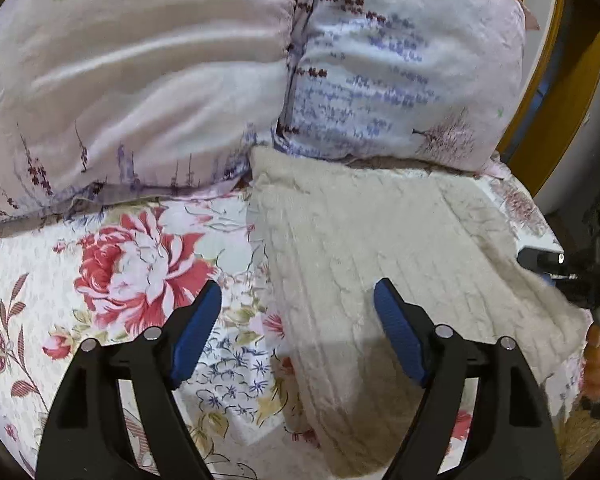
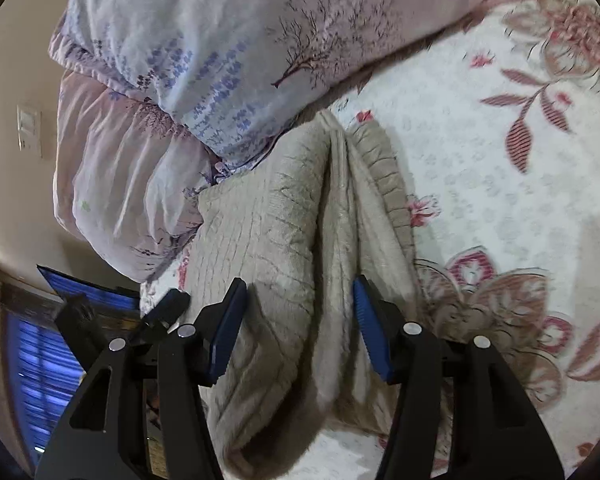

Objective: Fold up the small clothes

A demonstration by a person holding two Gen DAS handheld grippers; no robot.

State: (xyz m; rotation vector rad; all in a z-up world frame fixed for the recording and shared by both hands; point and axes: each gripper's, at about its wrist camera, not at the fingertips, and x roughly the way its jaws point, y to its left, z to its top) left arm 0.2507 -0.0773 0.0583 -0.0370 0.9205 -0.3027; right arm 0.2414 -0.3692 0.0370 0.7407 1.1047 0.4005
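Right wrist view: right gripper (image 2: 298,320) gapes over the soft, floppy sweater (image 2: 300,220) on the bed (image 2: 500,200); left gripper (image 1: 298,308) gapes too — pinch a folded edge.

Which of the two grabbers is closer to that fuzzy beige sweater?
Right. The right gripper hangs open directly over the sweater, fingers straddling its folds. The left gripper is open at its edge, one finger over the floral bedsheet.
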